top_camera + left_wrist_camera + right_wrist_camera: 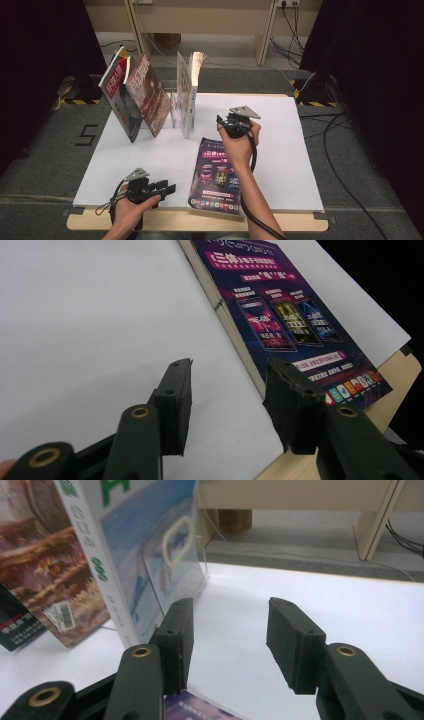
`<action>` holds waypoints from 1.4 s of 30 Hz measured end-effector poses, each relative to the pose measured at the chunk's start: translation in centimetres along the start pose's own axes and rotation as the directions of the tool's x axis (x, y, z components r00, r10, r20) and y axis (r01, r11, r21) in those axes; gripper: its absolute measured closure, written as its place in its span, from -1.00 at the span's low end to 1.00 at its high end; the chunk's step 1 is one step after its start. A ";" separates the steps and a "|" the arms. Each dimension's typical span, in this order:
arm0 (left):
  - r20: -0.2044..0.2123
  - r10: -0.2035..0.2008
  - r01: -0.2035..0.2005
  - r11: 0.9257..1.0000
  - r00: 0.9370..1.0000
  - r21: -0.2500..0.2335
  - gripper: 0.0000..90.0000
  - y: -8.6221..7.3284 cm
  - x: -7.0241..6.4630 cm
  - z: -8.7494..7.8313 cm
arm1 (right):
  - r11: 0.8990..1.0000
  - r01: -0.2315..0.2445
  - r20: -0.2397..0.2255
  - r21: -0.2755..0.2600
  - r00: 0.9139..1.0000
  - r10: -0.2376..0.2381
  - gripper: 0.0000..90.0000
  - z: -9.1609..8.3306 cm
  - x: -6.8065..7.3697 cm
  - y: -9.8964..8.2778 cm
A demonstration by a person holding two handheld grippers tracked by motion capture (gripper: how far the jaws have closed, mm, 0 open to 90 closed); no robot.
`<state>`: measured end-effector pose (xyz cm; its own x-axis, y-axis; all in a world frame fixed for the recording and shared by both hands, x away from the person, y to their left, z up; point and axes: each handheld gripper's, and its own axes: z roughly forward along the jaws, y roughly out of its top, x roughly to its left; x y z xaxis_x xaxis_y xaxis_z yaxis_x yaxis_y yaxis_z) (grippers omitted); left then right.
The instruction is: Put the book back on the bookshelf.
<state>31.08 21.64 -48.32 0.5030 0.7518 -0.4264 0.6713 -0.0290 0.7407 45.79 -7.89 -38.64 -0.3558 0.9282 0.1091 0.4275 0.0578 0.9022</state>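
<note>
Book with a purple cover lies flat at six o'clock on the white worktop, not yet stood in the clear rack at eleven o'clock, where three books already lean or stand. Left tongs sit open just beside its spine edge at nine o'clock, holding nothing. Right tongs hover open above its far end, facing the upright book. Judged: grasp, lift and shelving remain.

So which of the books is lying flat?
The purple book, cover up at the near table edge; the others stand upright or lean in the clear rack.
</note>
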 end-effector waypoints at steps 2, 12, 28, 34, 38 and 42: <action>0.006 0.001 -0.001 1.000 1.000 0.002 0.17 0.0 -0.2 0.1 | 1.000 -0.005 0.007 0.016 1.000 0.005 0.21 -0.1 -0.4 -0.3; 0.029 0.012 -0.013 1.000 0.999 0.026 0.16 0.0 -1.0 1.0 | 0.996 -0.032 0.048 0.078 0.998 0.028 0.23 -0.7 -2.8 -1.9; 0.051 0.023 -0.027 0.997 0.998 0.068 0.16 0.3 -1.7 2.6 | 0.979 -0.107 0.095 0.174 0.991 0.091 0.26 -0.8 -5.8 -4.4; 0.055 0.022 -0.027 0.996 0.998 0.080 0.16 0.3 -1.8 3.1 | 0.971 -0.128 0.109 0.204 0.988 0.108 0.29 -0.6 -6.5 -5.1; 0.059 0.021 -0.026 0.996 0.998 0.082 0.16 0.3 -1.9 3.4 | 0.965 -0.146 0.119 0.219 0.985 0.122 0.29 -0.5 -7.1 -5.6; 0.067 0.023 -0.029 0.996 0.998 0.088 0.16 0.3 -2.1 3.6 | 0.957 -0.166 0.124 0.238 0.982 0.140 0.29 -0.3 -7.5 -6.0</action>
<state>32.20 17.62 -49.04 0.5534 0.7054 -0.4429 0.7015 -0.1082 0.7044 45.60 -15.28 -44.74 -0.1866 0.9655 0.1817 0.6662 -0.0116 0.7457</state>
